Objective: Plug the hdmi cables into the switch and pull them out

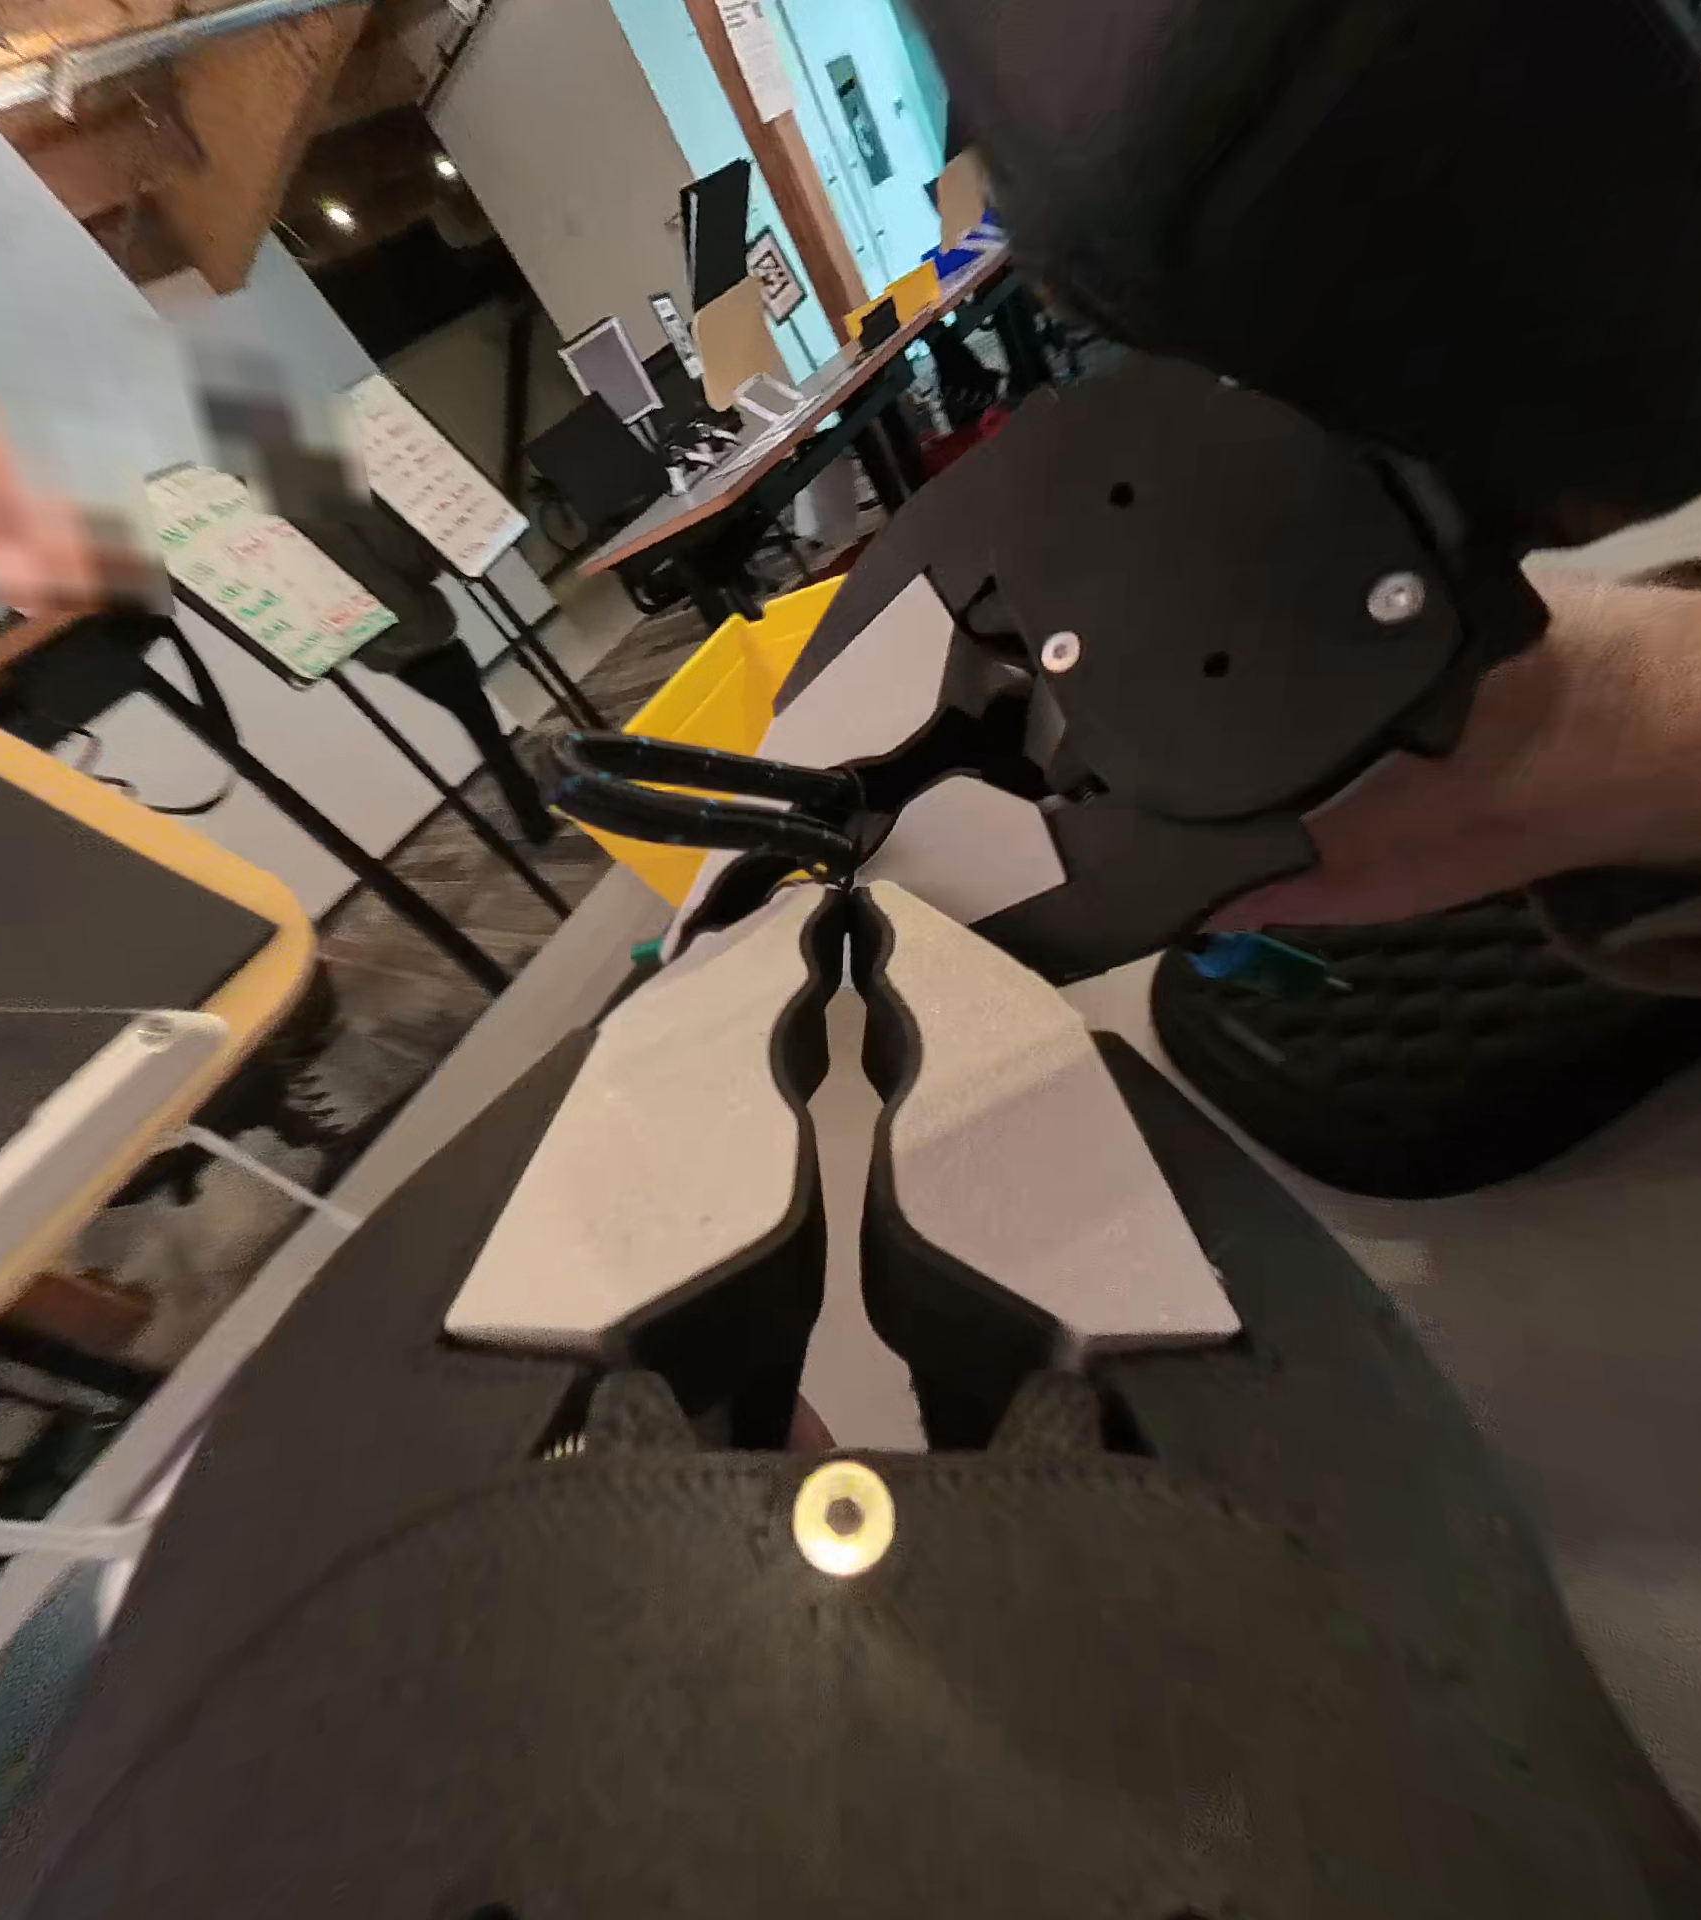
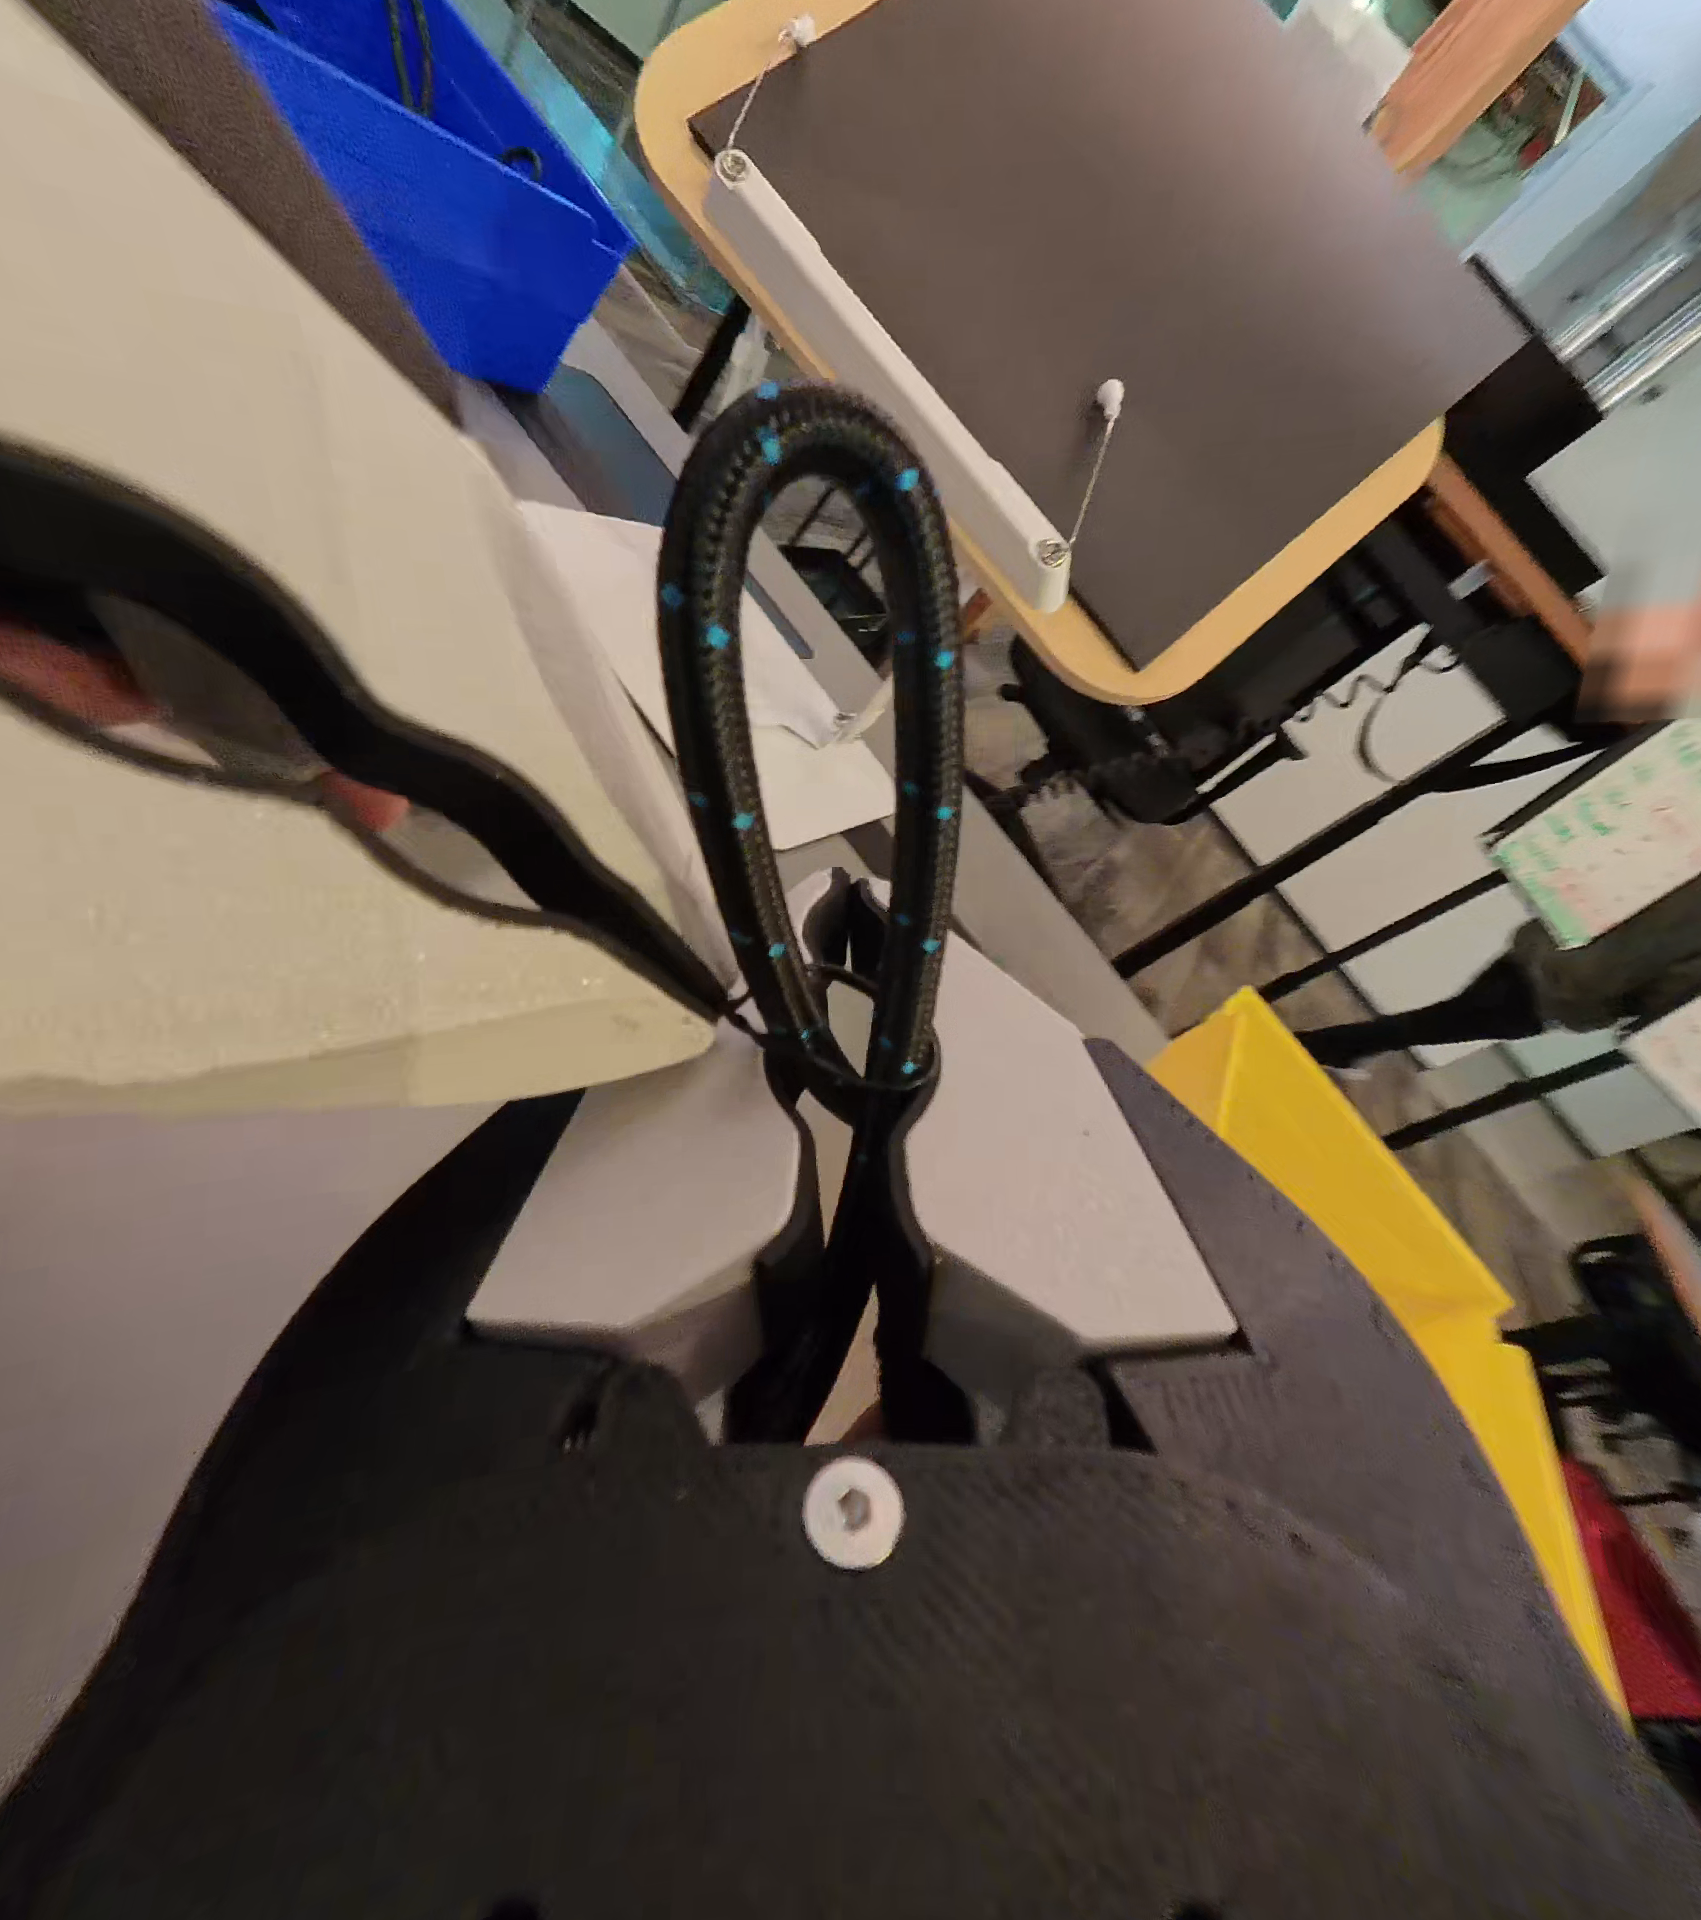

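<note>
The right gripper has its fingers clamped on a folded, tied loop of black braided cable with blue flecks, raised above the pale worktop. The left gripper, fingers pinched together, meets the tie — probably unbundling first. No switch in sight.

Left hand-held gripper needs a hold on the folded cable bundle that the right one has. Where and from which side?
Judging from the pictures, grip the free loop end of the cable, above the tie, pinching both strands across their width. It sticks out past the right hand-held gripper, which is shut on the tied part. The left hand-held gripper sits shut near the tie, so open it first.
</note>
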Available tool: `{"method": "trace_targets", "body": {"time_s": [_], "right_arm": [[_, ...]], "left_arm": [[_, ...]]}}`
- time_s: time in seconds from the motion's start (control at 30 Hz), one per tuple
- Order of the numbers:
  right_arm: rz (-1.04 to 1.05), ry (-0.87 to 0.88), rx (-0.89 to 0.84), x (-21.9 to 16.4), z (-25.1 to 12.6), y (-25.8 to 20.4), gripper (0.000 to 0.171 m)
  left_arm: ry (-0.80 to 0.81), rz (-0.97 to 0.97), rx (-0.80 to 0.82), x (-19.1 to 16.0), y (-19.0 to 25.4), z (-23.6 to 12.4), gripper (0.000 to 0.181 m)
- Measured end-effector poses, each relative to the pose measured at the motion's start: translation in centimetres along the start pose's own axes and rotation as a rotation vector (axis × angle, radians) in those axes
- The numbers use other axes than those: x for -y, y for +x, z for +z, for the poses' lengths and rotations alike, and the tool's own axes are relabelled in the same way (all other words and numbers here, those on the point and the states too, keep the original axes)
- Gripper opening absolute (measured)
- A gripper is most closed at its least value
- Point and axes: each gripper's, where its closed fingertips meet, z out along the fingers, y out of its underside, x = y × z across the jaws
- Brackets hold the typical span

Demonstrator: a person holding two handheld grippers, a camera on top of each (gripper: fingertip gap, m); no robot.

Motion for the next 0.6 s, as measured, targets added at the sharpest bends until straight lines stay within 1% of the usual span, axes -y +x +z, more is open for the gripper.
{"method": "trace_targets", "body": {"time_s": [0.13,0.27,0.4,0.47,0.5,0.6], "right_arm": [[0.13,-0.008,0.106,-0.3,0.1,-0.9,0.0],[0.232,-0.03,0.22,-0.7,0.2,-2.2,0.0],[0.411,-0.019,0.425,-0.3,-0.4,-4.2,0.0],[0.471,-0.023,0.512,-0.3,-0.7,-5.1,0.0],[0.474,-0.022,0.522,-0.3,-0.7,-5.4,0.0],[0.429,-0.023,0.492,-0.3,-0.3,-5.5,0.0]], "left_arm": [[-0.044,0.262,0.119,0.1,-0.1,0.0,0.001],[-0.089,0.471,0.182,-0.2,-0.4,-0.1,0.001],[-0.077,0.805,0.307,0.1,-0.8,-0.7,0.001],[-0.075,0.895,0.291,-0.2,-0.5,-0.9,0.001],[-0.073,0.934,0.275,-0.3,-0.4,-0.9,0.001],[-0.07,0.962,0.23,-0.7,-0.4,-1.2,0.001]]}}
